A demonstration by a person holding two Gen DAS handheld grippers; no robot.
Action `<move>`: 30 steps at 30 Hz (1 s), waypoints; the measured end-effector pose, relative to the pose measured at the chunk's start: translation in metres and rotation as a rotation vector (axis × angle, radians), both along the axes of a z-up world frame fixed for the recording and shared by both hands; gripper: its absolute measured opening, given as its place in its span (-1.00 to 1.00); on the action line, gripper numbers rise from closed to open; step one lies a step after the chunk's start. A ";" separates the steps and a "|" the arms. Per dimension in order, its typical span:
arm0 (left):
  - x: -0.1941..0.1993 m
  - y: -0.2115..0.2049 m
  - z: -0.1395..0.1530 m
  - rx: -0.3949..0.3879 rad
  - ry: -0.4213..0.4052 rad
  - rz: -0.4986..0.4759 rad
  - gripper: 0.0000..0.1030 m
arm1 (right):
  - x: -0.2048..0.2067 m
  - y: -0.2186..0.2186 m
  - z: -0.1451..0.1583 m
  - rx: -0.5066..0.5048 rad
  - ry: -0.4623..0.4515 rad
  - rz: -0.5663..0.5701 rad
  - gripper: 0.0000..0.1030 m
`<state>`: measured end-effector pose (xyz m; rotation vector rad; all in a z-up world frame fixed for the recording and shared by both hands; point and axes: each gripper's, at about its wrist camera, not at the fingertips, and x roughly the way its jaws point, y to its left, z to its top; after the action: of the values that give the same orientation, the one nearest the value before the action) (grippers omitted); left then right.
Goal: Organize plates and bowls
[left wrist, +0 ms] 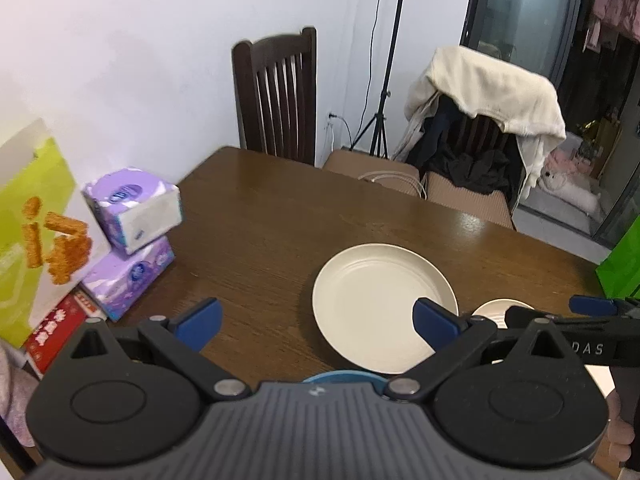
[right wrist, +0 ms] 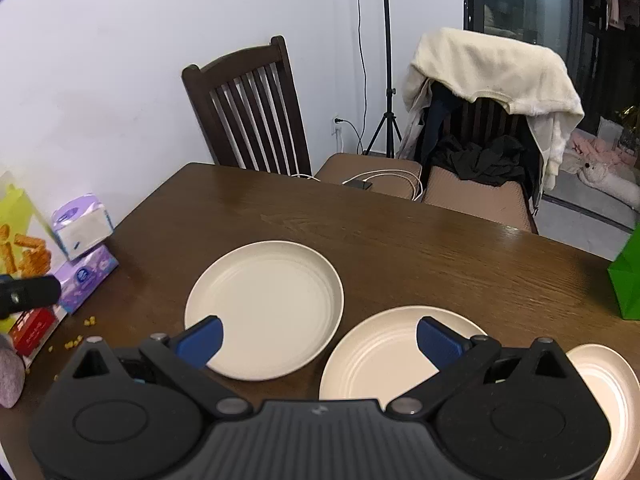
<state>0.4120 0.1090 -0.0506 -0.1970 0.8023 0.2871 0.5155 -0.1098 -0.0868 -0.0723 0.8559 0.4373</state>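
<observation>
My left gripper (left wrist: 318, 326) hangs over the near edge of the brown table (left wrist: 260, 220), jaws spread wide and gripping nothing. Its right blue pad (left wrist: 434, 326) overlaps the near rim of the big cream plate (left wrist: 376, 300) in view; whether it touches, I can't tell. Peeking out just under the gripper body is a blue rim (left wrist: 340, 377), too hidden to identify. My right gripper (right wrist: 318, 340) is spread open too, empty, hovering above the gap between the deep cream plate (right wrist: 268, 304) on the left and the flatter cream plate (right wrist: 384, 352) just beside it. A third cream dish (right wrist: 612, 384) sits at the near right, partly behind the gripper. Far left, two purple tissue packs (left wrist: 128, 236) are stacked by the wall, with yellow crumbs (right wrist: 78, 338) scattered near them.
</observation>
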 end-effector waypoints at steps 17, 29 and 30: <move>0.078 0.018 -0.066 -0.068 0.163 0.051 1.00 | 0.088 0.012 -0.051 -0.021 0.101 0.002 1.00; 0.120 0.050 -0.121 -0.117 0.299 0.125 1.00 | 0.134 0.034 -0.092 -0.063 0.178 0.037 0.88; 0.123 0.052 -0.125 -0.118 0.307 0.128 1.00 | 0.137 0.036 -0.095 -0.064 0.182 0.035 0.88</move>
<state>0.5351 0.1608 -0.1752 -0.3215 1.1139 0.3972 0.6523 -0.0733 -0.1817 -0.1080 1.0491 0.4546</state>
